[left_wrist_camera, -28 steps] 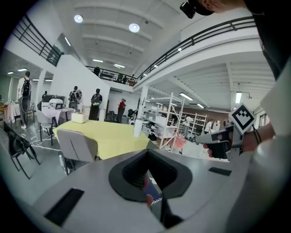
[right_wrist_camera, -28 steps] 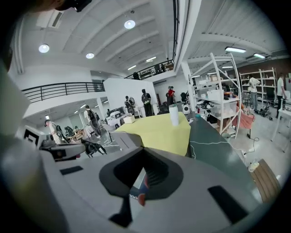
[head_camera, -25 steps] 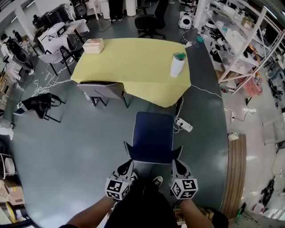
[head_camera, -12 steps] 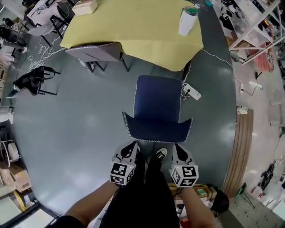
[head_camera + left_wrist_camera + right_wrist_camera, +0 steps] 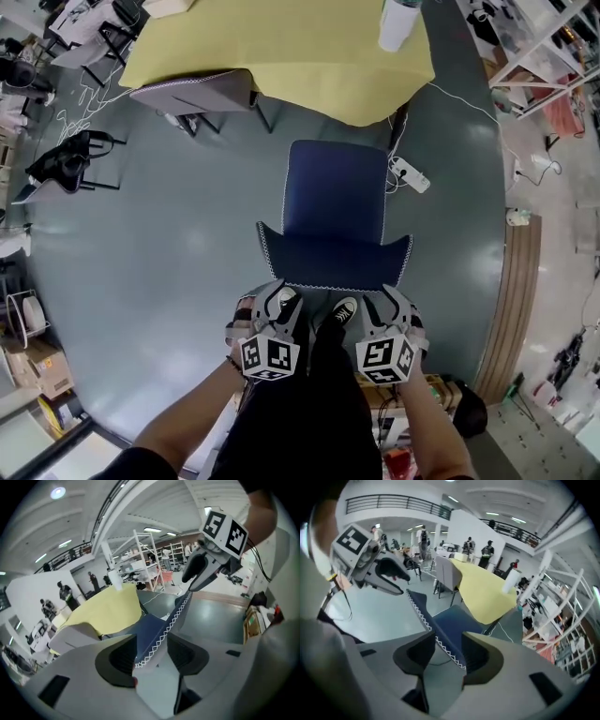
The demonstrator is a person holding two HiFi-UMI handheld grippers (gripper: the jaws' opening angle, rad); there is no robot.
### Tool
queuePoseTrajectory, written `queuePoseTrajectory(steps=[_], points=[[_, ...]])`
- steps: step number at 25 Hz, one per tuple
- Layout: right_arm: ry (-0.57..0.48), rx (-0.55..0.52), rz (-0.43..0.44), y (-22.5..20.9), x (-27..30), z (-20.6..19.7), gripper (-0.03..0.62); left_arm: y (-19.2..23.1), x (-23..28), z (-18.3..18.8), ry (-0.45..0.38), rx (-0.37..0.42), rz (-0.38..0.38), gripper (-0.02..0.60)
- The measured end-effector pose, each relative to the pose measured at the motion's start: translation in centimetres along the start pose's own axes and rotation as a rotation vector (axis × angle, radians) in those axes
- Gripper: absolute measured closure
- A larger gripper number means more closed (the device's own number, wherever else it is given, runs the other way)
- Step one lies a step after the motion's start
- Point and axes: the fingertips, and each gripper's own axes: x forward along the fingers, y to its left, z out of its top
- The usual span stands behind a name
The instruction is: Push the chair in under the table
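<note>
The blue chair (image 5: pixel 333 202) is being left short of the yellow table (image 5: pixel 281 56) at twelve o'clock. Its backrest (image 5: pixel 333 262) is being straddled, unclamped, by the left gripper (image 5: pixel 281 298) and right gripper (image 5: pixel 384 302), whose jaws have just been opening wide, probably for pushing.

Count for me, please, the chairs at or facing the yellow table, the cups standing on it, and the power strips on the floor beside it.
Chairs: 2 (blue chair, grey chair)
Cups: 1 (white cup)
Power strips: 1 (white power strip)
Total: 4
</note>
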Motion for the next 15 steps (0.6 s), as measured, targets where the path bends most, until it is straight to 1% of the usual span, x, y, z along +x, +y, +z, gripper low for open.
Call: queuePoseTrajectory(steps=[2,5,8,11,13,15], points=[[0.022,-0.115,0.043,0.6,0.5,-0.3,0.408,-0.5,0.7,0.3,0.011,0.095,-0.028,0.348],[0.081,-0.249,0.093,1.1,2.1,-1.4,0.387,-1.6,2.5,0.1,0.063,0.23,-0.091,0.328],[0.132,-0.351,0.123,1.3,4.3,-1.9,0.381,-2.4,4.4,-0.5,0.131,0.345,-0.151,0.319],[0.185,-0.443,0.19,2.4,6.5,-2.4,0.376,-3.1,6.3,-1.2,0.187,0.425,-0.21,0.318],[0.219,-0.499,0.237,3.4,7.9,-2.9,0.375,-3.6,7.5,-1.5,0.215,0.454,-0.249,0.318],[0.25,-0.545,0.261,4.0,9.3,-3.5,0.375,-4.2,8.6,-1.8,0.237,0.479,-0.28,0.318]])
